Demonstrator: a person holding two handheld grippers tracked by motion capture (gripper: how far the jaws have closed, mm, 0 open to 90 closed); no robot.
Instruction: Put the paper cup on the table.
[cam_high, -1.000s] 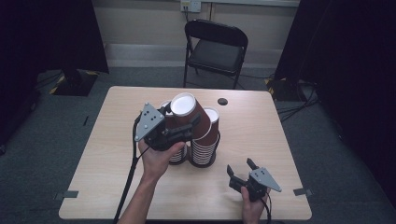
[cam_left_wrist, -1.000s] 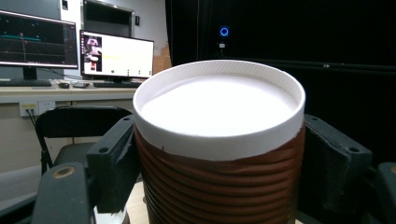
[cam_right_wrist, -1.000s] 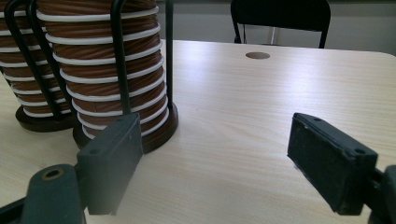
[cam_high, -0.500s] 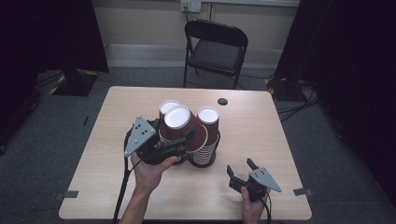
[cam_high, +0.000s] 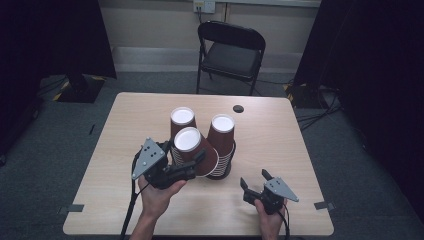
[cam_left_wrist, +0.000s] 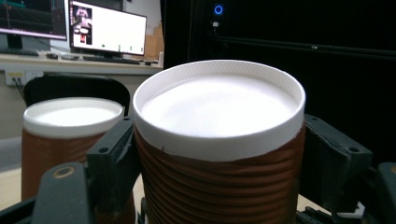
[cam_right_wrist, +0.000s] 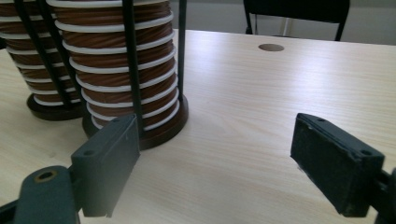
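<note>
Left tongs (cam_high: 192, 162) grip cup (cam_high: 192, 150) — right tongs (cam_high: 255, 179) agape

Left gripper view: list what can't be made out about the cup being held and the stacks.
- Held cup: its lower part is cut off by the bottom edge, and the left hand-held gripper covers its sides.
- Neighbouring stack: its base is hidden behind the near jaw.
- Monitor: the screen content is too small to read.
- Right gripper view: the stack tops are cut off by the top edge.
</note>
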